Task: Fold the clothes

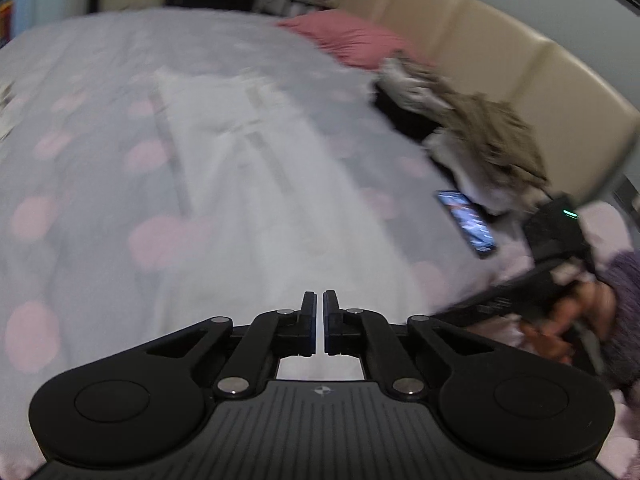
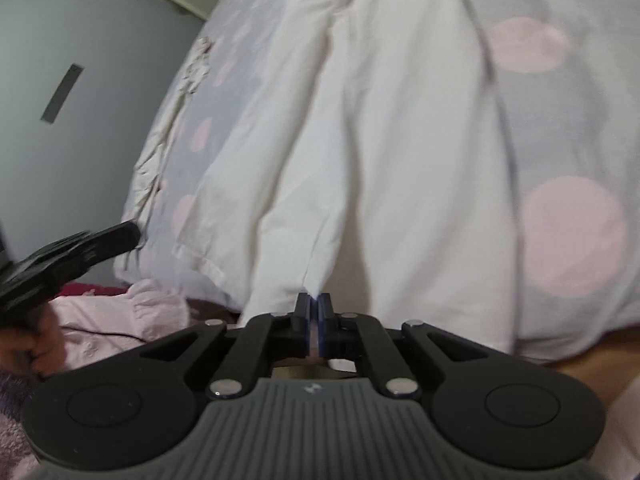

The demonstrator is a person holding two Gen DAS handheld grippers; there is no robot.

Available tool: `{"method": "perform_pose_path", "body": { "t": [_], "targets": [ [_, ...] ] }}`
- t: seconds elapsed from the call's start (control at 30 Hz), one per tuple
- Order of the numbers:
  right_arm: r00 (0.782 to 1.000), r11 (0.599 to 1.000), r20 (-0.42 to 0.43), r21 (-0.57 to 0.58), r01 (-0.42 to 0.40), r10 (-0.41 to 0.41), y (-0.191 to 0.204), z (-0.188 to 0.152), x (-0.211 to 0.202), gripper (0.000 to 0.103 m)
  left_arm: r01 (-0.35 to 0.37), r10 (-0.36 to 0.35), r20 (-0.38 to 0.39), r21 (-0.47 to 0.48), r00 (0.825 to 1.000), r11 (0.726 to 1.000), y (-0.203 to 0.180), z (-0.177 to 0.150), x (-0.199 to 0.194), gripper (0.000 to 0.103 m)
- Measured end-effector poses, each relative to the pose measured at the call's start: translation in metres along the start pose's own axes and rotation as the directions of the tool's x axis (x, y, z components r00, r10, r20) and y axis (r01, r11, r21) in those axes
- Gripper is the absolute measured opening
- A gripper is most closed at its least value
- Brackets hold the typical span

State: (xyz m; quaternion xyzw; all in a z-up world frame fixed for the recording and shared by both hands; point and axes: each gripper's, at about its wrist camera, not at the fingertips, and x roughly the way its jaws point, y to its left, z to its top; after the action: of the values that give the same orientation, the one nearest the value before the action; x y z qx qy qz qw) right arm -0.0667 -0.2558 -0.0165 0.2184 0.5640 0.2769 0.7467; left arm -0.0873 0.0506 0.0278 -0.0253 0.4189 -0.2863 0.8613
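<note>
Dim indoor light, heavy motion blur, fisheye-bent edges.

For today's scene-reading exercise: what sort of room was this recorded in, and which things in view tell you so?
Most likely a bedroom. A bed with a pink-spotted grey bedspread fills the view, a padded beige headboard runs behind a pink pillow, and white trousers lie spread for folding.

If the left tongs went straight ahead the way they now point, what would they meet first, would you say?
Most likely the white garment spread on the dotted bedspread; it lies directly ahead of the left tongs, whose jaws look nearly closed. Blur leaves the depth uncertain.
</note>
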Motion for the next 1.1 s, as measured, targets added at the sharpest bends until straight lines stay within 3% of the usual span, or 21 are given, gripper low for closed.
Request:
{"method": "perform_pose_path", "body": {
  "t": [0.13, 0.17, 0.2, 0.27, 0.3, 0.4, 0.53, 0.57, 0.67, 0.77, 0.97, 1.1],
  "targets": [
    [1.000, 1.000, -0.008, 0.019, -0.001, 0.001, -0.023, -0.007, -0.012, 0.004, -0.099, 0.098, 0.019, 0.046, 0.995, 0.994, -0.011, -0.001, 0.007, 0.002],
    [1.000, 1.000, -0.010, 0.022, -0.001, 0.002, -0.027, -0.008, -0.013, 0.004, -0.145, 0.145, 0.008, 0.037, 0.989, 0.989, -0.005, -0.003, 0.011, 0.011],
    [1.000, 1.000, -0.011, 0.026, 0.000, 0.001, -0.028, -0.009, -0.011, 0.004, -0.192, 0.192, -0.004, 0.028, 0.981, 0.981, 0.000, -0.004, 0.015, 0.029],
    [1.000, 0.999, -0.010, 0.035, -0.003, 0.003, -0.033, -0.010, -0.011, 0.004, -0.284, 0.284, -0.020, 0.013, 0.959, 0.959, 0.015, -0.012, 0.019, 0.052],
    [1.000, 0.999, -0.009, 0.036, -0.007, 0.007, -0.037, -0.012, -0.017, 0.004, -0.325, 0.325, -0.027, 0.009, 0.945, 0.946, 0.022, -0.016, 0.021, 0.052],
    [1.000, 0.999, -0.009, 0.031, -0.012, 0.013, -0.034, -0.010, -0.011, 0.004, -0.369, 0.366, -0.082, -0.031, 0.927, 0.929, 0.044, -0.029, 0.028, 0.054],
    [1.000, 1.000, -0.013, 0.015, -0.019, 0.020, -0.031, -0.009, -0.006, 0.004, -0.389, 0.370, -0.165, -0.107, 0.914, 0.915, 0.066, -0.041, 0.040, 0.053],
    [1.000, 1.000, -0.012, 0.013, -0.020, 0.020, -0.030, -0.009, -0.005, 0.004, -0.393, 0.370, -0.177, -0.124, 0.912, 0.911, 0.071, -0.043, 0.043, 0.047],
    [1.000, 1.000, -0.009, 0.015, -0.022, 0.023, -0.031, -0.009, -0.005, 0.004, -0.340, 0.314, -0.167, -0.164, 0.935, 0.926, 0.077, -0.042, 0.038, 0.014],
    [1.000, 1.000, -0.004, 0.017, -0.017, 0.017, -0.032, -0.009, -0.006, 0.004, -0.320, 0.302, -0.133, -0.153, 0.944, 0.935, 0.068, -0.041, 0.031, 0.002],
    [1.000, 1.000, 0.003, 0.025, -0.012, 0.012, -0.032, -0.009, -0.008, 0.004, -0.238, 0.235, -0.050, -0.080, 0.971, 0.968, 0.019, -0.024, 0.008, 0.001],
    [1.000, 1.000, 0.006, 0.023, -0.017, 0.016, -0.031, -0.008, -0.008, 0.004, -0.183, 0.183, -0.084, -0.001, 0.980, 0.983, -0.022, -0.006, 0.010, 0.001]
  ]
}}
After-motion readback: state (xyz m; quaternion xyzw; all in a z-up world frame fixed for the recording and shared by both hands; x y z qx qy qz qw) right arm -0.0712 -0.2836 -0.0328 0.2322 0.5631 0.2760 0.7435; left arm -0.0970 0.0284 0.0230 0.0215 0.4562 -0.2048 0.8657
